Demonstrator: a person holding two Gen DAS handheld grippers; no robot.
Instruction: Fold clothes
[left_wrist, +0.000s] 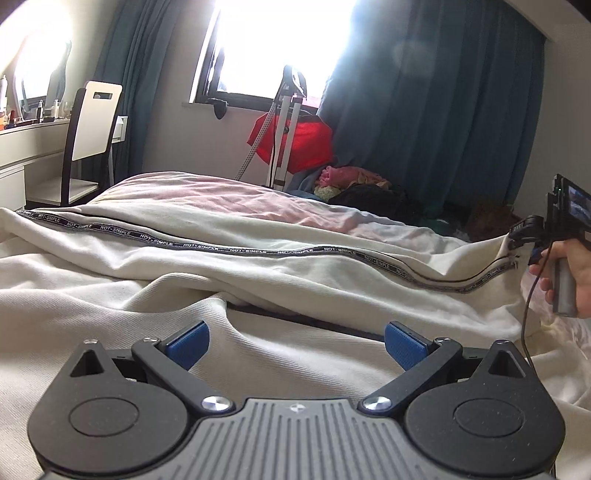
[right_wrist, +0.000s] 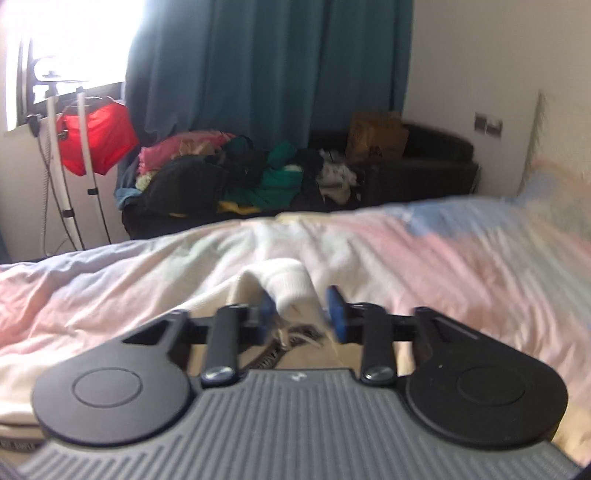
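Note:
A cream white garment with a black "NOT-SIMPLE" printed tape lies spread across the bed. My left gripper is open, its blue pads low over the garment's near fold, holding nothing. My right gripper shows at the far right of the left wrist view, pinching the garment's raised end. In the right wrist view my right gripper is shut on a bunched white cuff of that garment; the view is motion-blurred.
The bed has a pastel pink and blue duvet. A pile of clothes lies on a dark sofa beyond. A garment steamer stand with a red item stands by the window. A chair and desk stand at the left.

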